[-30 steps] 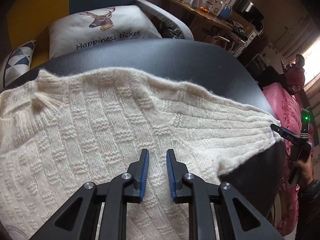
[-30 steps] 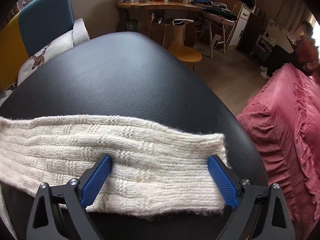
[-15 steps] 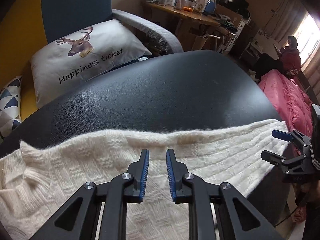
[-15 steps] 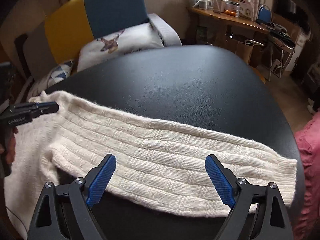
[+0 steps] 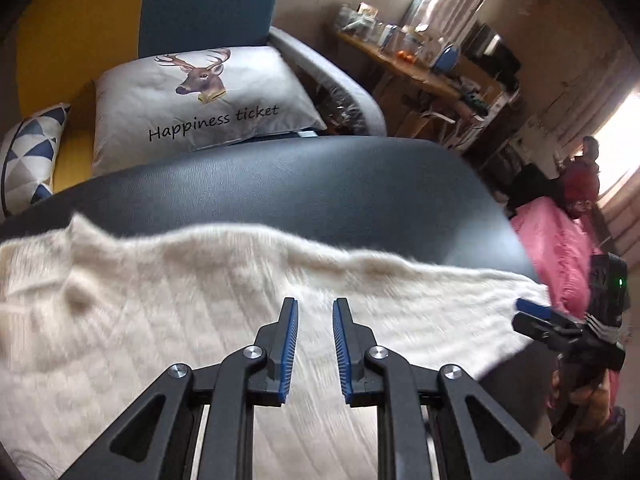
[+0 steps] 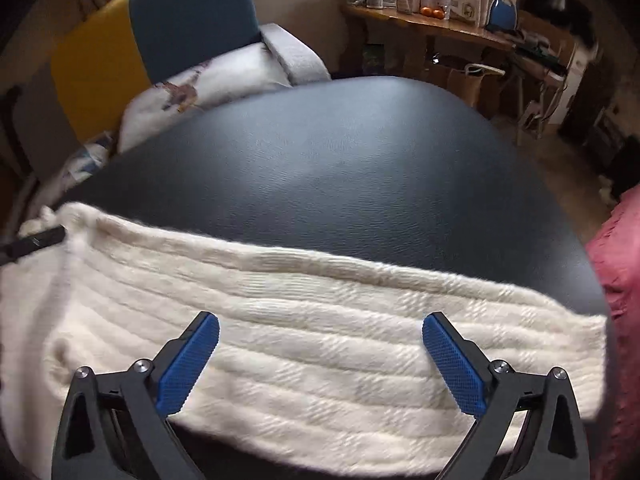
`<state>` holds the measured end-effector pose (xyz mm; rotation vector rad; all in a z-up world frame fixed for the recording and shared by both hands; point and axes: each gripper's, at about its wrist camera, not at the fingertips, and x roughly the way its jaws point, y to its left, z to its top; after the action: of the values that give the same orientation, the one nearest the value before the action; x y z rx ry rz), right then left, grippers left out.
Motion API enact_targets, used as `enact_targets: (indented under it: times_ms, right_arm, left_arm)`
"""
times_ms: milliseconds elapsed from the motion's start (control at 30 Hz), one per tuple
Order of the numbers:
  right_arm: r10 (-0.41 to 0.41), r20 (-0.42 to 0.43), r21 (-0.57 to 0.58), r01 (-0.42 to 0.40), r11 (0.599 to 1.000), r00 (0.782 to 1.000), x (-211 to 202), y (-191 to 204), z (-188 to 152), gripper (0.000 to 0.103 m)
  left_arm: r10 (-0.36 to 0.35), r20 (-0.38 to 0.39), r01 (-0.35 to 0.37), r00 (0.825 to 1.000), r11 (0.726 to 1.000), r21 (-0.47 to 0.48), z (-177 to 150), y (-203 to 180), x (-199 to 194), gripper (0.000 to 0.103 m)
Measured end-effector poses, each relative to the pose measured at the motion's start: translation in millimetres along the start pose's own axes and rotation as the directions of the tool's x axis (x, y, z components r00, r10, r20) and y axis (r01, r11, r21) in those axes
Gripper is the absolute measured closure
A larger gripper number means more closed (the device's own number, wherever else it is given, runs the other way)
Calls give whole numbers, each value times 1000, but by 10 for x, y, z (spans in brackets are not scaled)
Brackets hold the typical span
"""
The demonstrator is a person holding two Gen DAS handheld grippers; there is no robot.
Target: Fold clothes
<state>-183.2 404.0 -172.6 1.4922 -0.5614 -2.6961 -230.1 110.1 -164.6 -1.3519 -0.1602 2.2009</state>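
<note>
A cream knitted sweater (image 5: 160,320) lies on the near part of a black leather table (image 5: 320,192), its long sleeve (image 6: 520,320) stretching to the table's right edge. My left gripper (image 5: 314,300) hovers over the sweater's body, its fingers parted by a narrow gap with nothing between them. My right gripper (image 6: 320,320) is wide open above the middle of the sleeve, holding nothing. It also shows beside the cuff as the right gripper (image 5: 532,312) in the left wrist view. The left gripper's tip (image 6: 40,240) shows near the collar.
Behind the table stands a yellow and blue sofa with a deer pillow (image 5: 200,100) and a triangle-print pillow (image 5: 28,152). A cluttered wooden desk (image 6: 420,24) is at the back. A pink bedspread (image 5: 552,248) lies to the right, with a seated person (image 5: 580,176) beyond.
My right gripper has drawn back from the cuff and shifted left along the sleeve. The left gripper has pulled back toward the sweater's near part. Neither gripper's gap has changed.
</note>
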Motion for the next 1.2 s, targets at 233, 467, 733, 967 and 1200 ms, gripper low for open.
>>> enact_targets:
  times_ms: [233, 467, 733, 967, 1200]
  right_arm:
    - [661, -16, 279, -631, 724, 751, 75, 525, -487, 0]
    - [616, -23, 454, -541, 708, 787, 610, 895, -644, 0]
    - [536, 148, 510, -528, 679, 831, 606, 743, -415, 0]
    - [489, 20, 435, -448, 781, 872, 277, 547, -453, 0]
    - [249, -17, 211, -240, 947, 968, -112, 452, -213, 0]
  left_arm:
    - [-102, -36, 103, 994, 994, 47, -735, -188, -214, 86]
    - [-124, -110, 128, 986, 991, 32, -1102, -272, 10, 86]
    - [-82, -105, 94, 991, 989, 115, -1148, -398, -37, 86]
    - [-174, -51, 179, 983, 975, 134, -978, -515, -165, 86]
    - [-208, -187, 228, 960, 969, 95, -918, -628, 292, 85]
